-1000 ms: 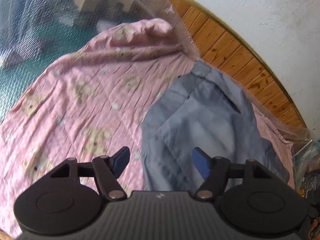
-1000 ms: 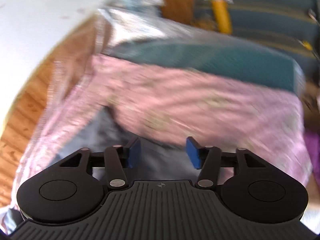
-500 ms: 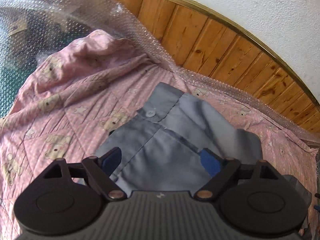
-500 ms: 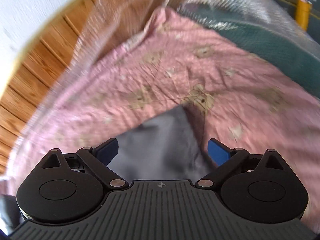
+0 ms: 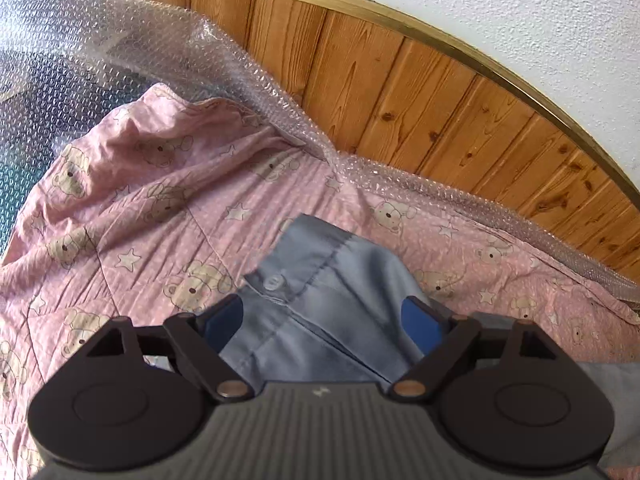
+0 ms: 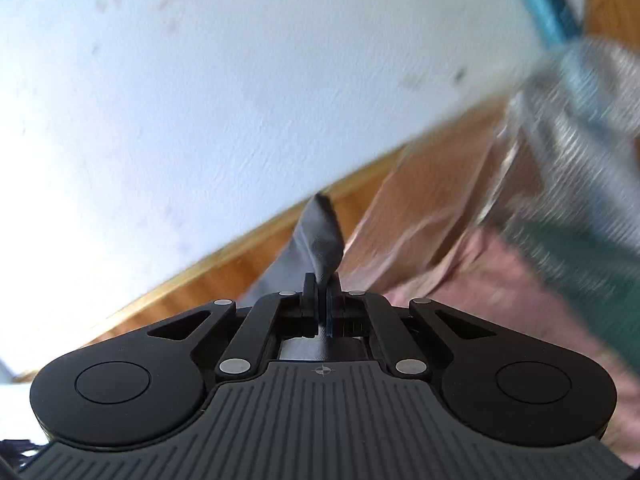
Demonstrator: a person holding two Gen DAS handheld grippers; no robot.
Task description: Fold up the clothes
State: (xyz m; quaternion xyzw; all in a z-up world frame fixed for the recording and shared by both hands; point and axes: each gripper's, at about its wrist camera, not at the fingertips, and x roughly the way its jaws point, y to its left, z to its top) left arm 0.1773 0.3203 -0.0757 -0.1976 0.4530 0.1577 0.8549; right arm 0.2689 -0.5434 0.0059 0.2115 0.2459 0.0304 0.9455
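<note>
The left gripper (image 5: 322, 322) is hanging with jaws wide apart over the grey shirt (image 5: 320, 304) lying on the pink blanket (image 5: 160, 216); its near part is hiding. The right gripper (image 6: 322, 300) is pinching a blurry shirt corner.

The left tool (image 5: 322, 318) points steeply downward with its blue pads (image 5: 421, 322) spread wide, pressing on nothing; the right tool (image 6: 322, 280) tilts only mildly downward. Its jaws are clamped together, pinching a fold of grey garment (image 6: 320, 236).
</note>
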